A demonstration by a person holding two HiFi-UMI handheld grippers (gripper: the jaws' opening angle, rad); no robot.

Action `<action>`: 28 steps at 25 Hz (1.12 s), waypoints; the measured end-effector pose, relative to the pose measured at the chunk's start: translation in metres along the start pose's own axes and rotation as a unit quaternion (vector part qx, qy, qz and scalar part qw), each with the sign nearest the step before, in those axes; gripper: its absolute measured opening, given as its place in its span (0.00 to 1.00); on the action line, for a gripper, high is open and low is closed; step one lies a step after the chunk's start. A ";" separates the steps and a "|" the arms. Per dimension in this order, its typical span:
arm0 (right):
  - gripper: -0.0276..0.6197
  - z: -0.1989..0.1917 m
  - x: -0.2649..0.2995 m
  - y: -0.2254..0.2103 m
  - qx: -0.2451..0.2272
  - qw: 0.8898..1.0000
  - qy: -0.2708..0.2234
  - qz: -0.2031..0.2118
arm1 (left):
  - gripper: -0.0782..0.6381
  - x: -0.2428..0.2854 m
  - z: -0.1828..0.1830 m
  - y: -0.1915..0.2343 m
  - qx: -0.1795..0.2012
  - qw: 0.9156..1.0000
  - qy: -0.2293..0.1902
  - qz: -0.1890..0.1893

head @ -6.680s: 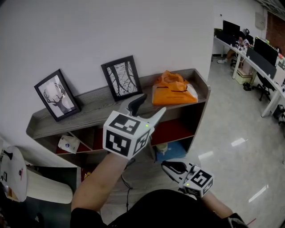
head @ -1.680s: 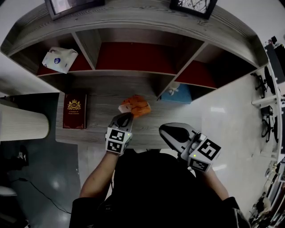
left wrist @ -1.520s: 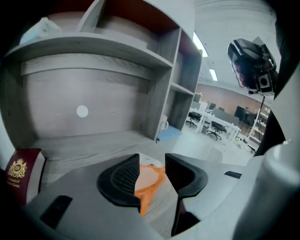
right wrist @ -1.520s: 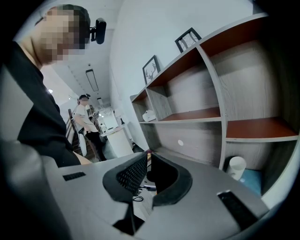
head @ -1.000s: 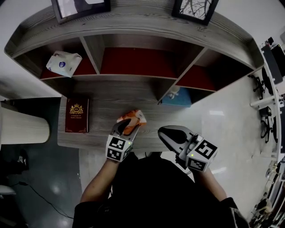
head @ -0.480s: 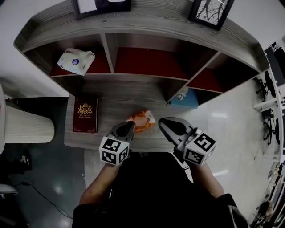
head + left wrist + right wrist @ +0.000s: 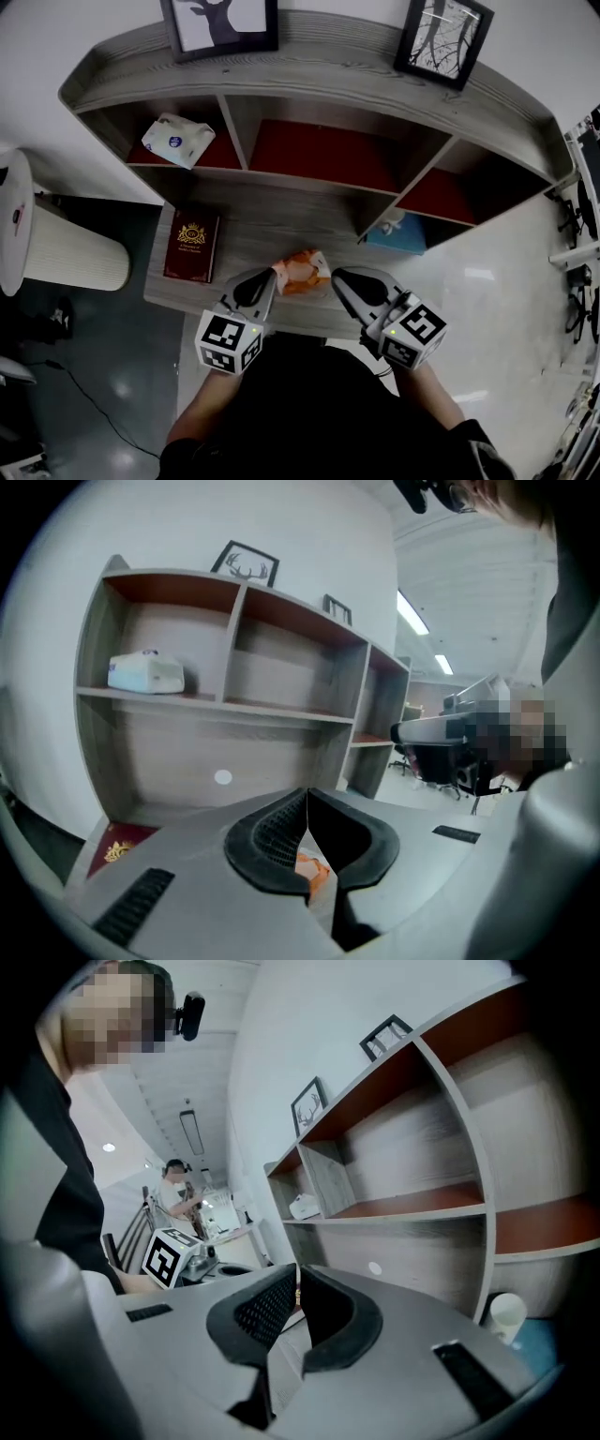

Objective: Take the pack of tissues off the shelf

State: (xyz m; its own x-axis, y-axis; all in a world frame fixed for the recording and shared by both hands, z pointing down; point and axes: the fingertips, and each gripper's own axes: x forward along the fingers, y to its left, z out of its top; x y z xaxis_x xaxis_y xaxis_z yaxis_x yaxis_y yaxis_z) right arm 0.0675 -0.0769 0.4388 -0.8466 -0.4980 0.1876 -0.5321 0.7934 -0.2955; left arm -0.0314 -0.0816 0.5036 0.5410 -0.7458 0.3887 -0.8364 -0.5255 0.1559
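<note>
Left claw (image 7: pixel 262 279): jaws fully together, nothing pinched. Right claw (image 7: pixel 349 281): pads also meet, empty. The orange tissue pack (image 7: pixel 302 273) lies on the bottom board (image 7: pixel 272 225) of the shelf unit (image 7: pixel 309 70), in front of the compartments and near the board's front edge, between the two claw tips. It is just beside the left tip; contact cannot be judged. A second, white tissue pack (image 7: pixel 178 141) sits in the upper left compartment, well apart from both claws. Risks, as judged: the orange pack is close to the front edge and flanked by two closed claws, so a sideways or forward nudge from either could slide it off the board. Soft wrapping would likely crumple and not give a firm hold if pinched at a corner. Which pack the task means is ambiguous; if it means the white one, nothing has been done to it yet. Views: the head view alone gives the layout, including the red book (image 7: pixel 192 246) and blue box (image 7: pixel 398 232) on the board. The left gripper view shows the orange pack (image 7: pixel 314 869) only as a sliver in the gap under the closed pads, beyond them and not gripped. The right gripper view shows none of the orange pack, but does show a white cup (image 7: pixel 507 1316) low in the right compartment.
</note>
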 end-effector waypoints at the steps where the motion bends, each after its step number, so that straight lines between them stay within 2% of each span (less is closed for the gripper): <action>1: 0.07 0.001 0.001 0.002 -0.002 1.000 0.000 0.010 | 0.13 -0.005 0.008 0.001 0.005 1.000 -0.006 0.008; 6: 0.07 0.011 0.018 0.013 -0.018 0.999 -0.003 0.035 | 0.13 -0.027 0.037 0.026 0.018 0.999 -0.033 0.031; 10: 0.07 0.014 0.043 0.019 -0.020 1.000 0.008 0.018 | 0.13 -0.039 0.047 0.069 0.006 0.998 -0.059 0.038; 12: 0.07 0.019 0.069 0.025 -0.020 1.000 0.004 0.012 | 0.13 -0.048 0.050 0.092 0.004 0.997 -0.069 0.029; 14: 0.07 0.029 0.102 0.036 -0.015 1.000 -0.010 0.004 | 0.13 -0.058 0.053 0.119 0.019 0.997 -0.070 0.018; 17: 0.07 0.041 0.153 0.055 -0.021 0.999 -0.011 -0.023 | 0.13 -0.085 0.059 0.166 0.060 0.996 -0.062 0.011; 19: 0.07 0.052 0.187 0.072 -0.029 0.999 -0.022 -0.027 | 0.13 -0.102 0.065 0.201 0.098 0.994 -0.056 0.008; 21: 0.07 0.061 0.216 0.088 -0.035 0.998 -0.034 -0.026 | 0.13 -0.111 0.068 0.228 0.116 0.992 -0.050 -0.004; 25: 0.07 0.058 0.245 0.102 -0.018 0.998 -0.029 -0.051 | 0.13 -0.118 0.066 0.250 0.112 0.992 -0.041 -0.038; 28: 0.07 0.050 0.252 0.109 -0.008 0.999 -0.010 -0.050 | 0.13 -0.117 0.067 0.253 0.092 0.993 -0.047 -0.049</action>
State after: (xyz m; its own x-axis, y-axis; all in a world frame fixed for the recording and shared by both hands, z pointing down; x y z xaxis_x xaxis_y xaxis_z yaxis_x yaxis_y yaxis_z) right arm -0.2045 -0.1332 0.4075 -0.7891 -0.5820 0.1964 -0.6142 0.7449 -0.2604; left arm -0.2998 -0.1548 0.4366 0.6319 -0.7178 0.2924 -0.7537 -0.6570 0.0158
